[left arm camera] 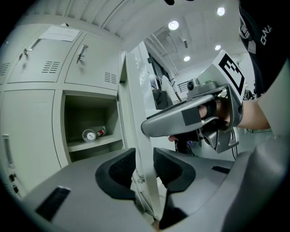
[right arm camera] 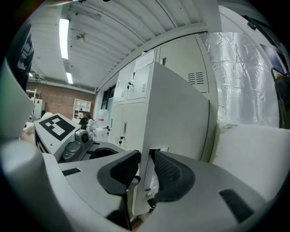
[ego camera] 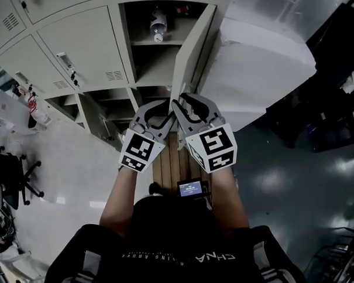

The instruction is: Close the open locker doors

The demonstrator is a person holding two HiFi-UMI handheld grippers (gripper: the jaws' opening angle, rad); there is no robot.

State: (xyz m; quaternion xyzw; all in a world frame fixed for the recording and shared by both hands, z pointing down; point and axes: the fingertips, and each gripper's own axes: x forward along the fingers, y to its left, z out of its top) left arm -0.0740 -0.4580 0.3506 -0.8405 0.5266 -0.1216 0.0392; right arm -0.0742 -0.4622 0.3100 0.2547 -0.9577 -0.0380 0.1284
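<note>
The grey locker door [ego camera: 192, 56] stands swung out from its open compartment, edge-on towards me. Both grippers meet at its free edge. My left gripper [ego camera: 167, 105] is open, and the door's edge [left arm camera: 136, 99] runs up between its black pads [left arm camera: 118, 168] with only a thin gap on either side. My right gripper [ego camera: 177, 104] comes from the door's other side and is shut on the same edge [right arm camera: 146, 170], just below the latch plate. Its door face [right arm camera: 176, 113] fills the middle of the right gripper view.
A bottle [ego camera: 158, 26] lies on the shelf inside the open compartment [left arm camera: 89, 134]. Closed lockers [ego camera: 81, 46] stand to the left, and lower compartments [ego camera: 96, 114] are open. A plastic-wrapped white block [ego camera: 262, 71] is beside the door's right. An office chair [ego camera: 11, 172] stands far left.
</note>
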